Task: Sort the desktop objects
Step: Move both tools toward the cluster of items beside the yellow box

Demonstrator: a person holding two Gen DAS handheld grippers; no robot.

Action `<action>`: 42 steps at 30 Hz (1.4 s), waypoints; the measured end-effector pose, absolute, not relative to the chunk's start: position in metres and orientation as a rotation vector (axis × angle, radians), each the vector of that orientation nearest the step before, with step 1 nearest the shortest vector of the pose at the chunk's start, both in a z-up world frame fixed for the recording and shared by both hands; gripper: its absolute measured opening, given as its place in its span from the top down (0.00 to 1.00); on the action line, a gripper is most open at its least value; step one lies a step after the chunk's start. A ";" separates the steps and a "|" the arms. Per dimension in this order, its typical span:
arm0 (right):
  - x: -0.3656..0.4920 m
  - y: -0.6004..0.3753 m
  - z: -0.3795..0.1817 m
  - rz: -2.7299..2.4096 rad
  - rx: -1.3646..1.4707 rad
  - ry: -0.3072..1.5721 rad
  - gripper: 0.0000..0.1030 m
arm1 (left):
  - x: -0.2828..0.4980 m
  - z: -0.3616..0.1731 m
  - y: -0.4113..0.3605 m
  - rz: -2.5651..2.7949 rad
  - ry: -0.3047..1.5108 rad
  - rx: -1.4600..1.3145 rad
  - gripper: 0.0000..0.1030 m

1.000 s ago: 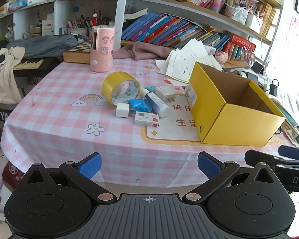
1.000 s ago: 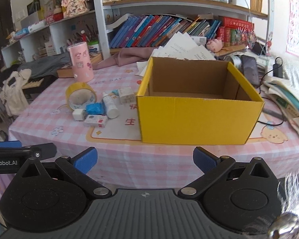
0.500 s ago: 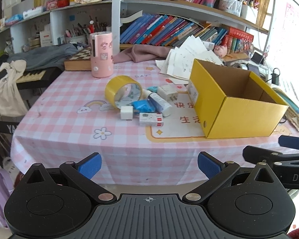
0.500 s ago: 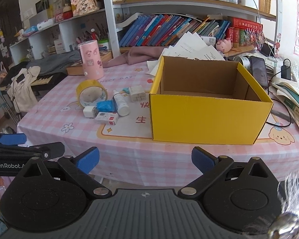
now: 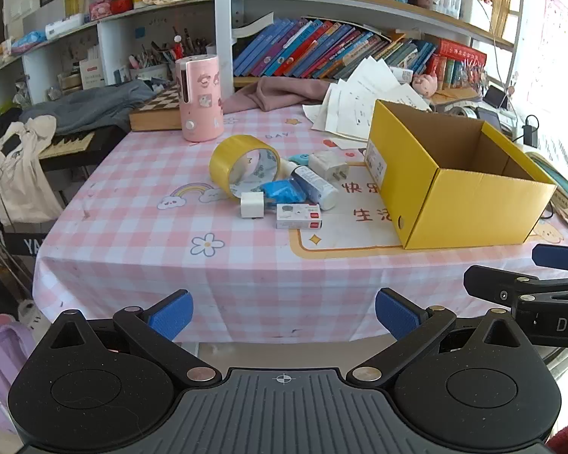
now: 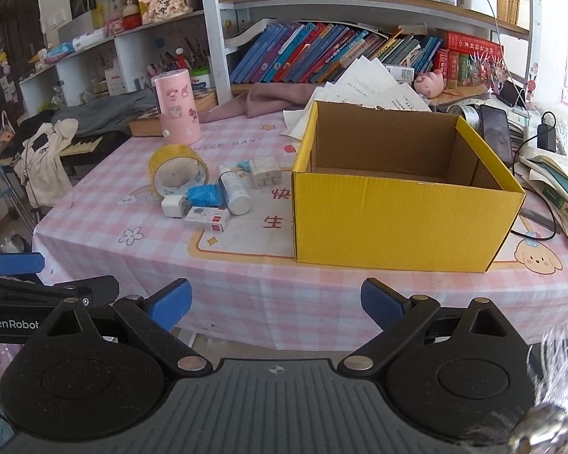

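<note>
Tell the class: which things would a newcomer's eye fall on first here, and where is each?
First the open yellow box, apparently empty, on the pink checked tablecloth. To its left a cluster of small items lies around a yellow tape roll on its edge. Behind stands a pink cylinder, before the crowded bookshelf.

The desk (image 6: 246,283) wore a pink checked cloth. On it sat an open yellow box (image 6: 401,219) at right, with yellow tape (image 6: 178,170), a bottle (image 6: 234,189) and small items clustered left.
</note>
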State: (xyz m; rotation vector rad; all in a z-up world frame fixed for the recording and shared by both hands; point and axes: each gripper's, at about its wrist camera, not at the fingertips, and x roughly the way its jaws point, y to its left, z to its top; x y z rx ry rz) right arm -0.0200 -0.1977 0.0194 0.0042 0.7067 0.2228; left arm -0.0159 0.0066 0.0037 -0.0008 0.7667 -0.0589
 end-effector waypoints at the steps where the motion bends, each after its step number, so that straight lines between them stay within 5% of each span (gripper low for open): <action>1: -0.020 -0.197 0.019 0.224 0.002 0.707 0.05 | -0.016 0.003 0.006 -0.058 0.769 0.002 0.00; 17: -0.022 -0.190 0.019 0.253 -0.010 0.700 0.05 | -0.021 0.005 0.021 -0.068 0.740 -0.079 0.00; 25: -0.019 -0.178 0.018 0.283 -0.025 0.699 0.18 | -0.025 0.004 0.026 -0.029 0.747 -0.043 0.00; 42: -0.011 -0.155 0.019 0.336 -0.047 0.687 0.19 | -0.028 0.006 0.041 0.024 0.738 -0.007 0.00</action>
